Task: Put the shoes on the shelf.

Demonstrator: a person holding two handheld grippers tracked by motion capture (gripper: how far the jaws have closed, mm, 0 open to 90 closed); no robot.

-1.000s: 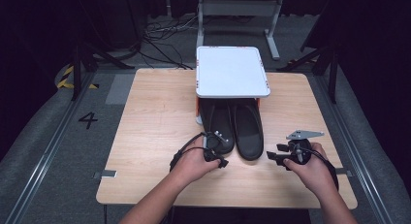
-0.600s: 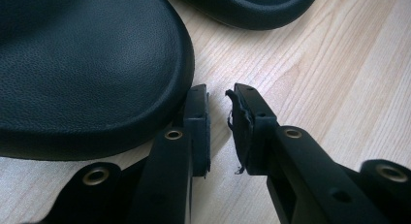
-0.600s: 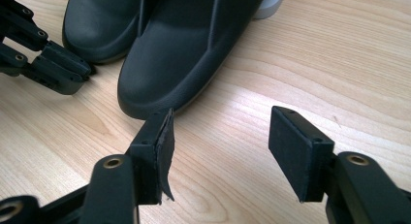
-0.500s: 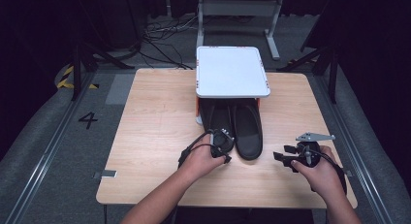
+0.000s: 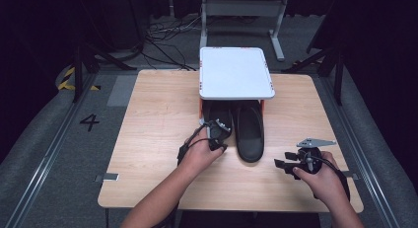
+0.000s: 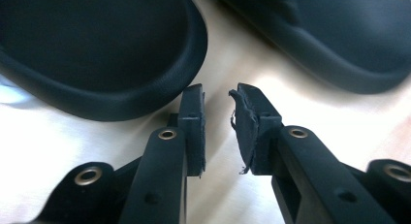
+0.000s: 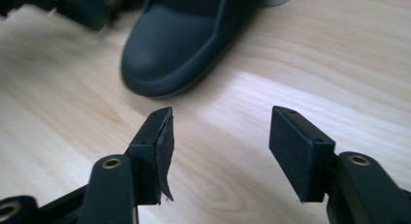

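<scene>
Two black shoes lie side by side on the wooden table [image 5: 157,114], heels under a white shelf [image 5: 235,72]. In the high view my left gripper [image 5: 220,129] is over the toe of the left shoe [image 5: 219,112]. The left gripper view has its jaws [image 6: 216,115] a narrow gap apart with nothing between them, just short of that shoe's toe [image 6: 97,54]; the right shoe [image 6: 334,40] lies beyond. My right gripper [image 5: 281,165] rests low near the table's front right, beside the right shoe [image 5: 250,132]. Its jaws [image 7: 220,136] stand wide open and empty, facing that shoe's toe [image 7: 179,44].
The white shelf stands on short legs at the table's far middle and covers the shoes' rear halves. Bare wood lies to the left of the shoes. Dark floor, cables and a metal frame [image 5: 241,11] lie beyond the table.
My left gripper has moved forward to the left shoe's toe. My right gripper has drawn back a little toward the table's front edge.
</scene>
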